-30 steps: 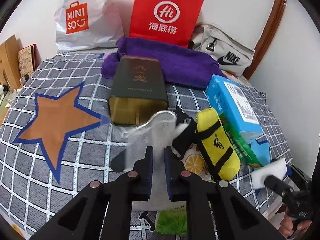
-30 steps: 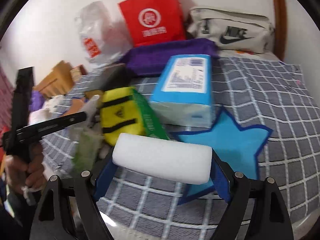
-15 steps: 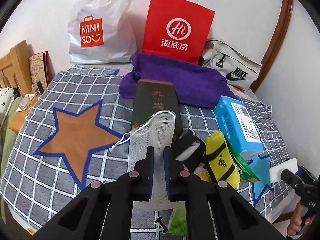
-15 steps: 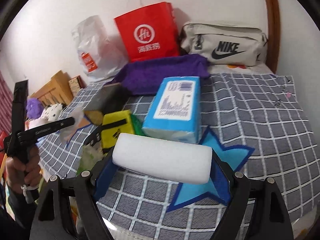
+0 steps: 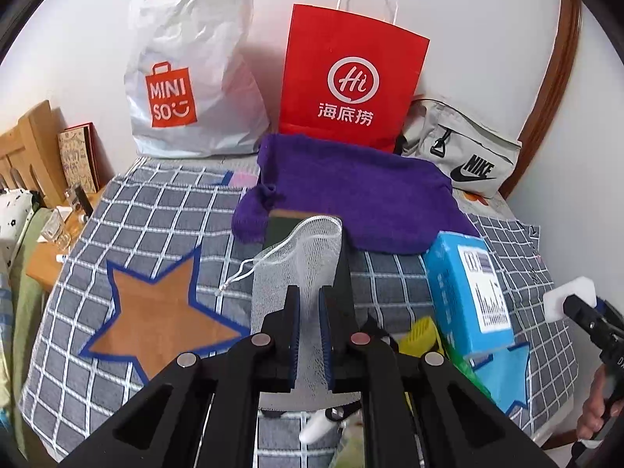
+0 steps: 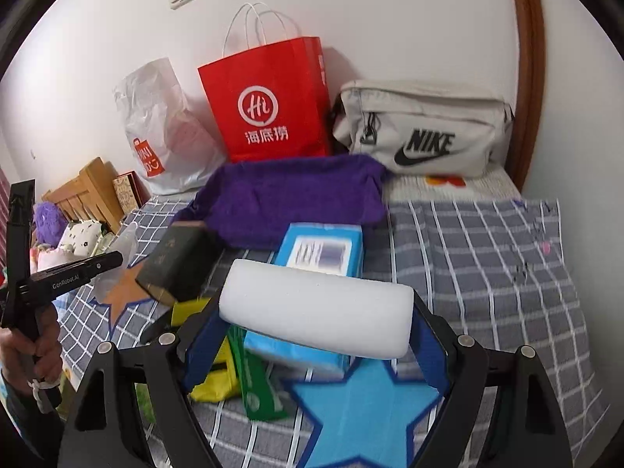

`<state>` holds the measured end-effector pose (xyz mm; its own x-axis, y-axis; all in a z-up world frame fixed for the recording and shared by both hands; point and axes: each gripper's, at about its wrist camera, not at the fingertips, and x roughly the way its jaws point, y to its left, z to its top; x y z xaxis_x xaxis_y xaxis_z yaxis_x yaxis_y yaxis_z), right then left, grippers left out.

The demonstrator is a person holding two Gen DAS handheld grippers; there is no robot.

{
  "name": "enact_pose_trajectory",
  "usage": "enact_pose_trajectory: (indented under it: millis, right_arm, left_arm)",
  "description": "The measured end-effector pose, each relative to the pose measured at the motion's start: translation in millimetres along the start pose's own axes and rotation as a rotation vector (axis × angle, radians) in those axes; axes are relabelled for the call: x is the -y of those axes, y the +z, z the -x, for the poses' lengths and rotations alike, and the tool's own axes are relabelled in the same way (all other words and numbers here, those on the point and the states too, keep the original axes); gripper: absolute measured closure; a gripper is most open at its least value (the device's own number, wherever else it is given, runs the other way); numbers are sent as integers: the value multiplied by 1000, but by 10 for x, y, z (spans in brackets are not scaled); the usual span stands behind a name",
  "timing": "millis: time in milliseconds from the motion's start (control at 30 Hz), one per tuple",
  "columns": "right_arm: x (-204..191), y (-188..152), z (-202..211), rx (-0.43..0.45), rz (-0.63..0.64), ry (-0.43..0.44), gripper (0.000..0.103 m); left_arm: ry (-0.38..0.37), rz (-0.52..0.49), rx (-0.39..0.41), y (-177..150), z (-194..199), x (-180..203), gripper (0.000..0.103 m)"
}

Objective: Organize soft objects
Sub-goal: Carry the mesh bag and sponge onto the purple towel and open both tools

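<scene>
My left gripper [image 5: 310, 304] is shut on a white mesh drawstring pouch [image 5: 296, 257] and holds it up above the checked bedspread [image 5: 156, 210]. My right gripper [image 6: 316, 312] is shut on a white foam sponge block [image 6: 316, 308] held crosswise between its blue pads; the block also shows at the right edge of the left wrist view [image 5: 569, 296]. A purple towel [image 5: 351, 191] lies at the back of the bed. A yellow Adidas pouch [image 6: 210, 374] lies under the right gripper.
A white Miniso bag [image 5: 187, 78], a red paper bag [image 5: 351, 78] and a grey Nike bag [image 5: 460, 152] stand against the wall. A dark box [image 6: 175, 261], a blue tissue pack [image 5: 468, 292] and a green packet [image 6: 257, 386] lie mid-bed. A wooden headboard [image 5: 27, 148] is left.
Both grippers have risen and drawn back from the bed with their loads. The mesh pouch came up off the pile and the objects now look smaller and lower.
</scene>
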<state>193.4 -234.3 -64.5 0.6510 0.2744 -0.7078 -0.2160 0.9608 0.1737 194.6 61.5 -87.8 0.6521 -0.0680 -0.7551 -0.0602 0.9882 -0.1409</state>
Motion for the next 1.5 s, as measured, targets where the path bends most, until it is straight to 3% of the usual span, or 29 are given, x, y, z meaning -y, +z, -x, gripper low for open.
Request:
enact_pose_trajectory:
  millis: [333,600,867,1100,1167,1500]
  right_arm:
    - [-83,529,-474,20,58,18,19]
    - [8,871,-964,-27,31,76,19]
    - [38,1194,-1454,-52,79,66,19]
    - [105,1278,-1907,-113,90,83,19]
    - [130,1265,-2034,-175,79,84,19]
    - [204,1159,-2413,-267,87,81,19]
  left_arm:
    - [35,-6,-20,465,-296,-8,93]
    - [46,-10,-29,801,-627,-37,93]
    - [48,-21,-70,1093,-1074,23,93]
    - [37,-26,-82,1371,-1440,87,93]
    - [42,-23,-92,1411,-1547,75,93]
    - [38,5,-174,1485,-2118,-5,93]
